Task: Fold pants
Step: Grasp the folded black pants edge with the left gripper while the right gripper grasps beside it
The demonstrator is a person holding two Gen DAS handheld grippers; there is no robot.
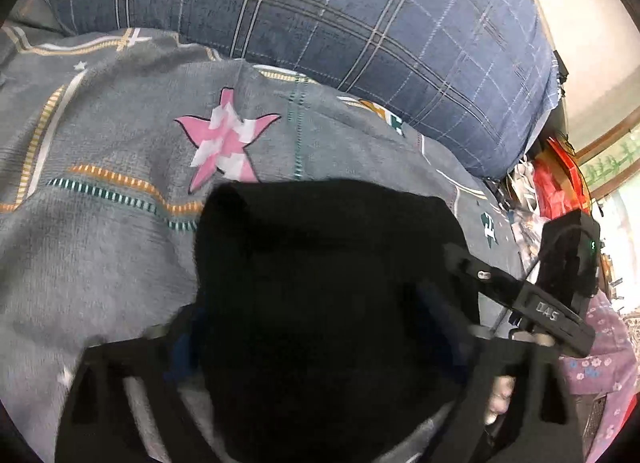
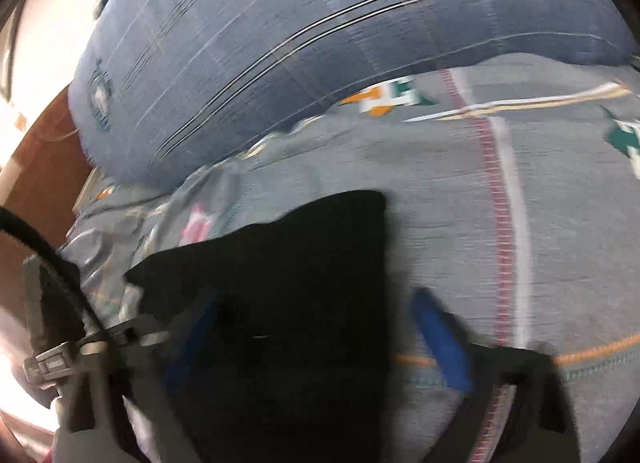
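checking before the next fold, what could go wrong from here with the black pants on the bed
1. The black pants fill the gap between both grippers' fingers, so the left gripper or right gripper may pinch uneven layers.
2. The grey bedsheet lies directly underneath and could get grabbed too.
3. The right view is blurred; fast motion may skew the fold.

A big blue checked pillow [image 1: 320, 23] is lying on the grey bed sheet [image 1: 100, 243]. A pink star [image 1: 224, 143] is showing just below the pillow.
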